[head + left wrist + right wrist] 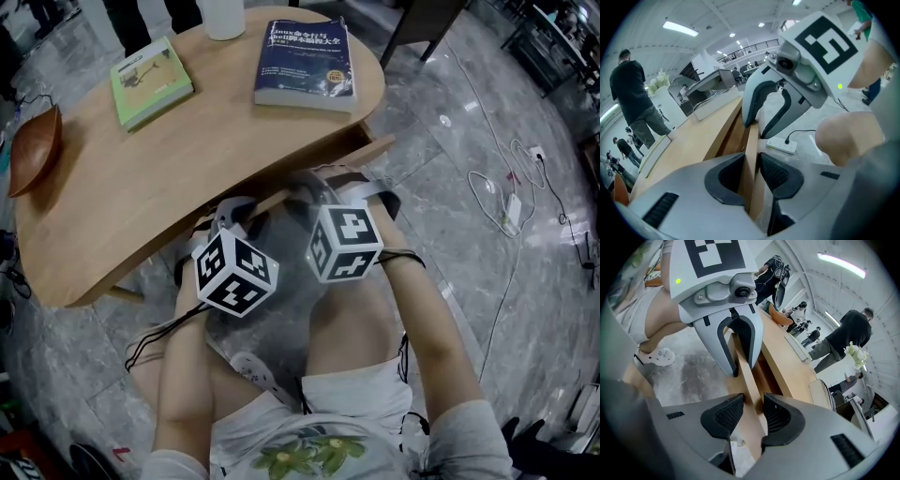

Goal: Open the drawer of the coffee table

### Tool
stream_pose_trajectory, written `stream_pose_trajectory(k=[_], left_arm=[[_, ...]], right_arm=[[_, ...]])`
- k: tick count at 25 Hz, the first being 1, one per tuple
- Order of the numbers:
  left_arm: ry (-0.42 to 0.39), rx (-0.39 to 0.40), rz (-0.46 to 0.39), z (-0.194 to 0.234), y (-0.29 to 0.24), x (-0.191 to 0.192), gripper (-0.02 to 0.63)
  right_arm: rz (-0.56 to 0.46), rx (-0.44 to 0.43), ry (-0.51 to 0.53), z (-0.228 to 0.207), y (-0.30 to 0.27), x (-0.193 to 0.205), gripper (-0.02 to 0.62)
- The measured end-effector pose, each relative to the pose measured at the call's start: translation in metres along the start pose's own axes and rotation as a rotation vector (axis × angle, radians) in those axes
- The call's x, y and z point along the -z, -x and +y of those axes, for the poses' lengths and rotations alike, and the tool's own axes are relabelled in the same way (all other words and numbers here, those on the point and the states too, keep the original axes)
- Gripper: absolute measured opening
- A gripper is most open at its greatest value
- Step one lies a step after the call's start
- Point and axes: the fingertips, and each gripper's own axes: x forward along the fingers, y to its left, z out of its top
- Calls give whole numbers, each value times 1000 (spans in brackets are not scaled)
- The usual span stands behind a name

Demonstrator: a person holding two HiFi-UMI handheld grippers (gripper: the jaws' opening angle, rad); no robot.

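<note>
Drawer front (751, 140) juts slightly out from under the desk (216, 141), its top edge clamped by 2 tools side by side: left hand-held gripper (751, 174) and right hand-held gripper (752, 416).

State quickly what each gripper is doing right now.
Left gripper: jaws closed on the drawer front.
Right gripper: jaws closed on the drawer front too.

Coffee table (216, 141) bearing blue book (305, 64), green book (150, 82)
</note>
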Motion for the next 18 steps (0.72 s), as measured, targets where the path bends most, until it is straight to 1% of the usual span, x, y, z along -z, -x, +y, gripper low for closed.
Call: stream_pose_trajectory(k=[12,18], left_arm=[[-4,-7,-3,-5,2,-1,100],[-8,-8,-3,-10,3,-1,100]], right_arm=[[6,19,-3,4,4,1,140],[-6,24,-12,8,6,2,140]])
